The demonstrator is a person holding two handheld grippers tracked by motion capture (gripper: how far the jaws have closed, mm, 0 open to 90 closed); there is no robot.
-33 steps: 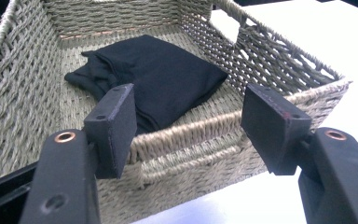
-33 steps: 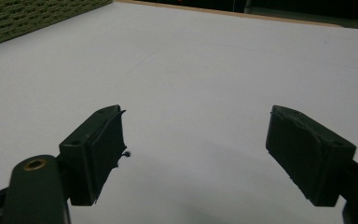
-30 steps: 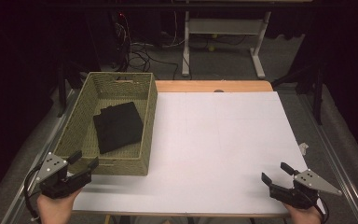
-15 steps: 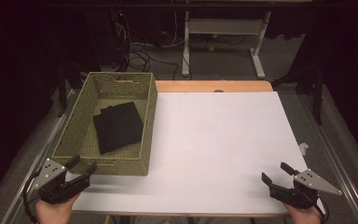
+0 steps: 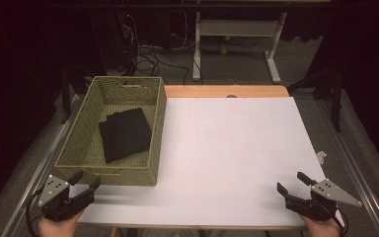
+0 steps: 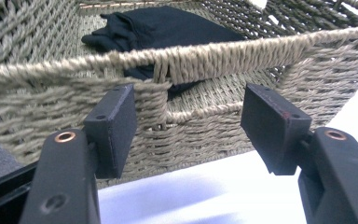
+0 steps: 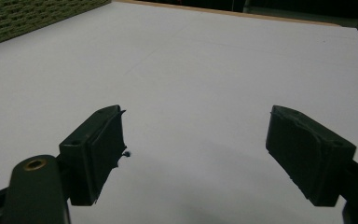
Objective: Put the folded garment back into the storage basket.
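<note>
A woven olive basket (image 5: pixel 109 176) stands on the left of the white table top (image 5: pixel 227 148), with a folded black cloth (image 5: pixel 125 134) lying inside it. My left gripper (image 5: pixel 86 180) hovers at the table's near left corner, just in front of the basket's near wall, jaws open and empty. In the left gripper view the open gripper (image 6: pixel 193 123) faces the handle slot in the basket wall (image 6: pixel 205 56), and the black cloth (image 6: pixel 163 25) shows over the rim. My right gripper (image 5: pixel 291 181) rests at the near right corner, open and empty, its pads (image 7: pixel 98 149) over bare white table.
The basket's corner (image 7: pixel 28 18) appears at the far left of the right gripper view. A wooden strip (image 5: pixel 222 91) edges the table's far side. Beyond it are a white metal stand (image 5: pixel 237 34) and cables (image 5: pixel 148 54) on the floor. A small white scrap (image 5: pixel 322 157) lies off the right edge.
My left gripper has sunk and drifted back toward the table's near left corner, jaws unchanged. The right gripper, basket and cloth have not moved.
</note>
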